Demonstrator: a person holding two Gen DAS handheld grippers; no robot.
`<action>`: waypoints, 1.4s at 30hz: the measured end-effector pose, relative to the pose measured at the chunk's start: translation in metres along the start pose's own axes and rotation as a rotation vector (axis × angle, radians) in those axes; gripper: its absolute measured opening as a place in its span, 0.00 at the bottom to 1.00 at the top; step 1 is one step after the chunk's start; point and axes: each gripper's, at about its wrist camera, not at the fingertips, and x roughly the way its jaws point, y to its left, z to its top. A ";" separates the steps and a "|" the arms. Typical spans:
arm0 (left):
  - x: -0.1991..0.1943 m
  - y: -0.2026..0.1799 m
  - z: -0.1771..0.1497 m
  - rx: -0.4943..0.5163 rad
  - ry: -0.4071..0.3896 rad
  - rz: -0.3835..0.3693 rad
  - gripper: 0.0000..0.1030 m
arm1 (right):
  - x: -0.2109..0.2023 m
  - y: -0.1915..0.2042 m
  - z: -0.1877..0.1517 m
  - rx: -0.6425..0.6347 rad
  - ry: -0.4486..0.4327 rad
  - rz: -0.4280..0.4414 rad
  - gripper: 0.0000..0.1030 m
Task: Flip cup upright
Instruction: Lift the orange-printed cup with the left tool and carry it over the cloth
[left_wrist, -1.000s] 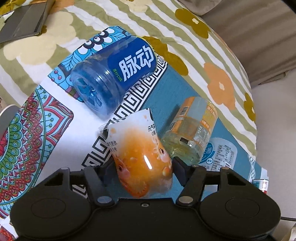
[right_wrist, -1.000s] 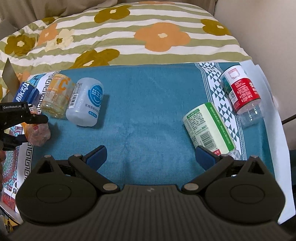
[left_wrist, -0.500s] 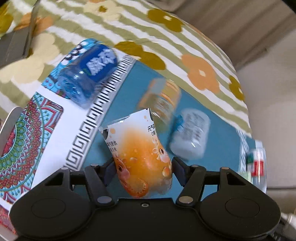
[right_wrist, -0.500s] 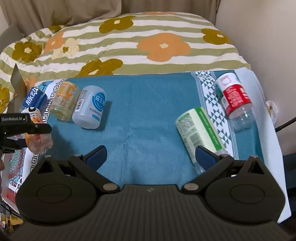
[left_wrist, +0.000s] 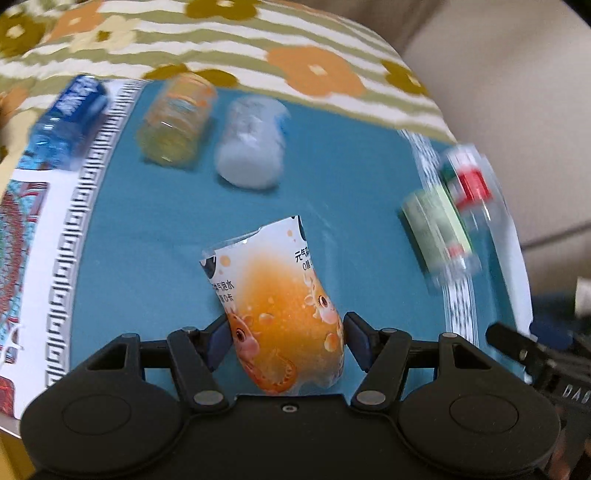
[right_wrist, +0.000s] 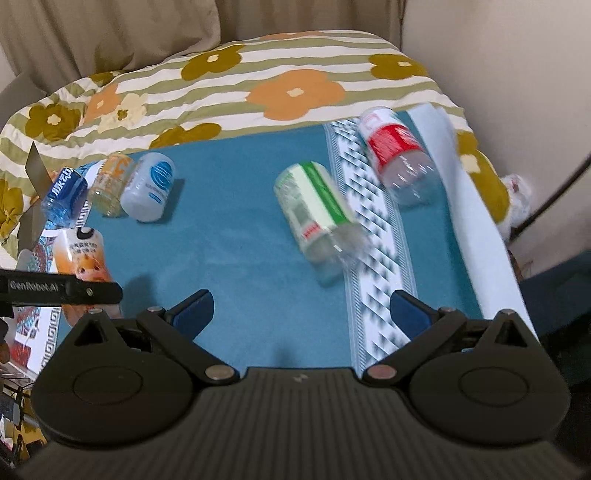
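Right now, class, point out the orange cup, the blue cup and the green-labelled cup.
orange cup (left_wrist: 284, 314), left wrist view, printed middle.
blue cup (right_wrist: 64, 195), right wrist view, label.
green-labelled cup (right_wrist: 314, 203), right wrist view, label.

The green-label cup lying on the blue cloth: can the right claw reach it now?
Probably yes. The right claw is open and empty, and the green-label cup lies ahead of it with only bare blue cloth between them.
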 end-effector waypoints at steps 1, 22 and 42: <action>0.004 -0.008 -0.004 0.027 0.011 0.001 0.66 | -0.002 -0.006 -0.005 0.009 0.000 -0.001 1.00; 0.073 -0.070 -0.013 0.261 0.131 0.055 0.67 | -0.002 -0.072 -0.068 0.108 0.034 0.005 1.00; 0.058 -0.067 -0.022 0.203 0.062 0.089 0.96 | -0.013 -0.076 -0.058 0.051 -0.001 0.046 1.00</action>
